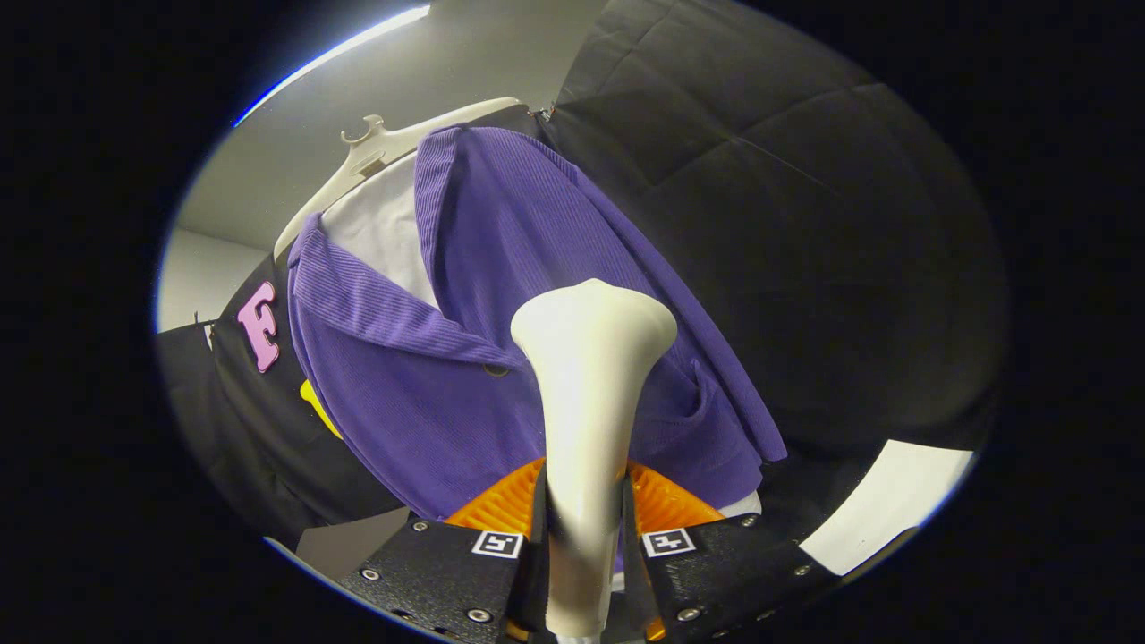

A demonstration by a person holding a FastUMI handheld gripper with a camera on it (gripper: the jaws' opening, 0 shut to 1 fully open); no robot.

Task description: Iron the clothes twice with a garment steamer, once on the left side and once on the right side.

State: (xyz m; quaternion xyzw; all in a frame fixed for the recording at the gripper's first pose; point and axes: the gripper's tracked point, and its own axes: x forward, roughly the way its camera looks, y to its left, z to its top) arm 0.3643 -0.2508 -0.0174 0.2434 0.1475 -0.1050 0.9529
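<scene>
My gripper (583, 528) is shut on the handle of a cream-white garment steamer (590, 385), which stands up between the fingers (501, 510) with its flared head pointing ahead. Just beyond that head hangs a purple ribbed jacket (501, 259), open over a white shirt (385, 224), on a white hanger (376, 152). The steamer head sits in front of the jacket's chest, near a dark button (495, 368). Whether the head touches the cloth I cannot tell. The whole view is tilted, so the garment leans.
Black booth cloth (805, 224) hangs behind and beside the jacket. A pale wall (295, 143) and a strip light (340, 54) lie past the hanger. A white patch (886, 501) shows past the jacket's hem.
</scene>
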